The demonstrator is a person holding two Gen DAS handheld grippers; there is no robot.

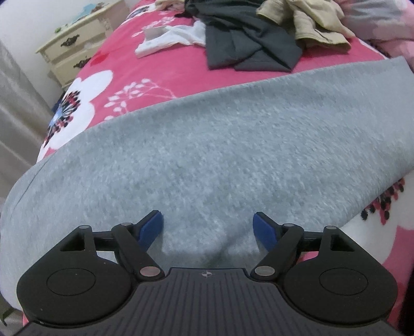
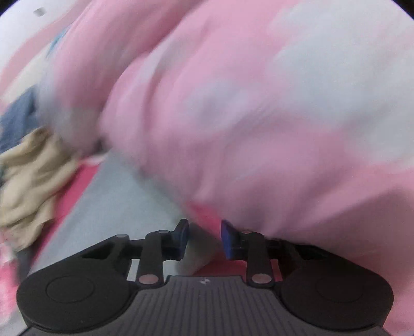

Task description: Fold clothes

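A large grey garment (image 1: pixel 207 144) lies spread flat across the near part of the bed, covering most of the left wrist view. Its fabric is a heathered, fleecy knit, smooth and nearly free of wrinkles; its far edge runs in a long straight line from lower left to upper right, and its left end curves down over the side of the bed. The left gripper (image 1: pixel 208 228) hovers just above the near part of this cloth with its blue-padded fingers (image 1: pixel 152 227) spread wide apart, nothing between them.

Beyond the grey garment the pink floral bedspread (image 1: pixel 121 67) shows, and on it lie more clothes — a dark charcoal garment (image 1: pixel 248 44) loosely folded over itself, a crumpled tan garment (image 1: pixel 310 23) just to its right and touching it, and a small white garment (image 1: pixel 170 38) to its left. A cream dresser (image 1: pixel 72 44) stands beside the bed at the far left.

The right wrist view is heavily blurred. The right gripper (image 2: pixel 204 239) has its fingers (image 2: pixel 229 239) partly open, with a gap between the pads and no cloth clearly caught there. A bulky pink and white blanket (image 2: pixel 233 103) fills most of that view and presses close over the right finger. The grey garment (image 2: pixel 116 196) shows as a pale strip under the gripper, and the tan garment (image 2: pixel 31 165) sits bunched at the left edge.
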